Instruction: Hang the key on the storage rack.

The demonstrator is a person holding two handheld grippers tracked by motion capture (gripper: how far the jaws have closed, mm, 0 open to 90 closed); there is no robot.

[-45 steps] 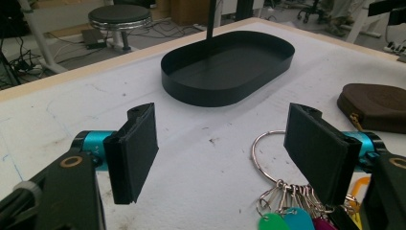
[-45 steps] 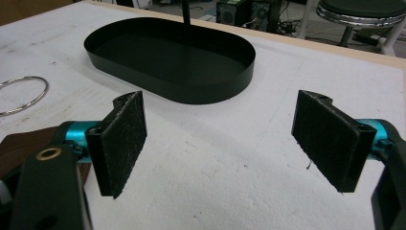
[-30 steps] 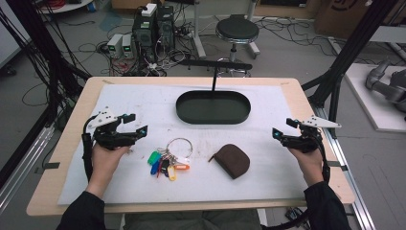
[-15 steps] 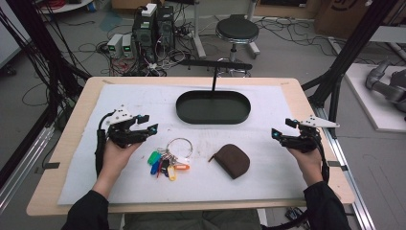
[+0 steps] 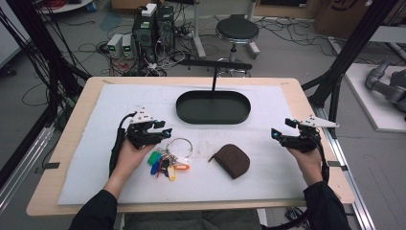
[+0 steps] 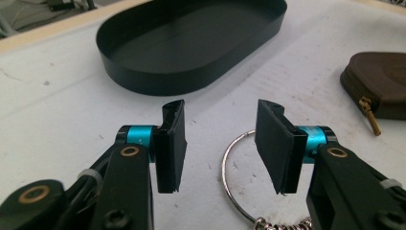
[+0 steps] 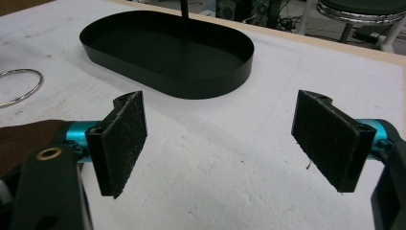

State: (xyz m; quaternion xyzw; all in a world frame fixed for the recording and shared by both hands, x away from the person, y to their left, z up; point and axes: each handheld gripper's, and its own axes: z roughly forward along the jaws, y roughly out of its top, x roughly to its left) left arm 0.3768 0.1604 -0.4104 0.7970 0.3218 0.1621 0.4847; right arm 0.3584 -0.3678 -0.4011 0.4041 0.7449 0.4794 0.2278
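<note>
**Q:** Now, what should the left gripper (image 5: 163, 131) do to take the key ring (image 5: 179, 143) cleanly?

**A:** Its jaws stand half apart and have just been closing, with nothing pressed between the pads; in the left gripper view one pad (image 6: 277, 143) sits over the ring's wire (image 6: 229, 158) and the gap holds bare table cover. A sound grasp likely calls for shifting toward the ring so the wire lies between both pads, lowering to the cover, then closing squarely across the wire, since a thin hoop may slip out of a skewed pinch.

**Q:** Where is the bunch, and how does it look?

**A:** It lies on the white table cover (image 5: 119, 187), just beside the left gripper's tips, between that gripper and the brown zip pouch (image 5: 232, 160), nearer the person than the black oval tray (image 5: 213, 106). A large silvery hoop carries keys with green, blue, yellow and orange tags (image 5: 165, 165), fanned toward the person.

**Q:** And the right gripper (image 5: 280, 135)?

**A:** Wide open, holding nothing, well apart from the bunch.
</note>
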